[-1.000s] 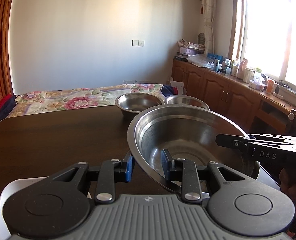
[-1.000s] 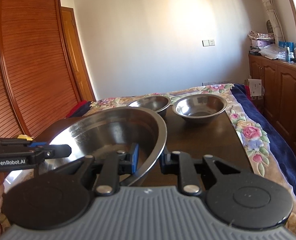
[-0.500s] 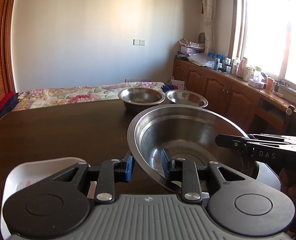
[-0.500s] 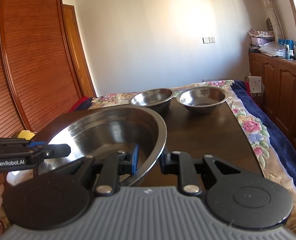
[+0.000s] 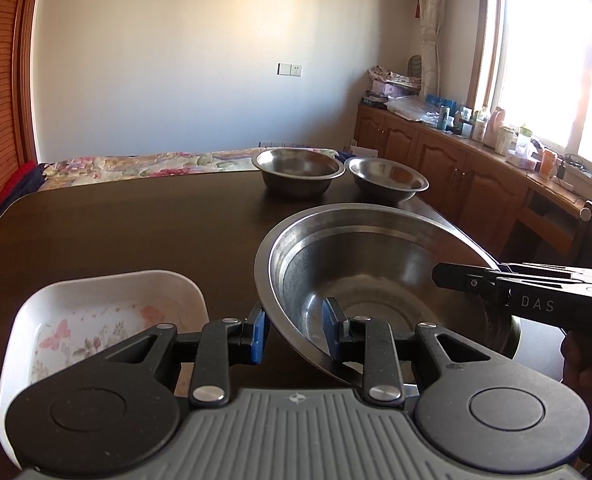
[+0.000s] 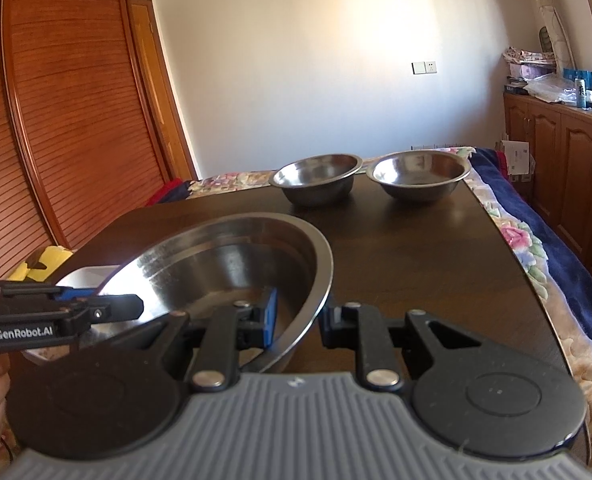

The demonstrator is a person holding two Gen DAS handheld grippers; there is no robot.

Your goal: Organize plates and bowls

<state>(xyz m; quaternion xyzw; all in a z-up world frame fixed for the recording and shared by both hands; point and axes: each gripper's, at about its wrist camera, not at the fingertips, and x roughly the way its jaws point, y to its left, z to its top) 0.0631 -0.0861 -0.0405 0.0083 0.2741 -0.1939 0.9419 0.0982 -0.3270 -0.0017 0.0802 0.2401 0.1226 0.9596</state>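
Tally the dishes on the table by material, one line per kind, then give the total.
Steel bowls: 3 – large bowl, held by left gripper and right gripper; two small bowls.
White floral dish: 1.
Total: 4.

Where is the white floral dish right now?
In the left wrist view, the white floral dish sits on the dark table, near-left, beside the large steel bowl.

table centre: open | far edge: two small bowls block
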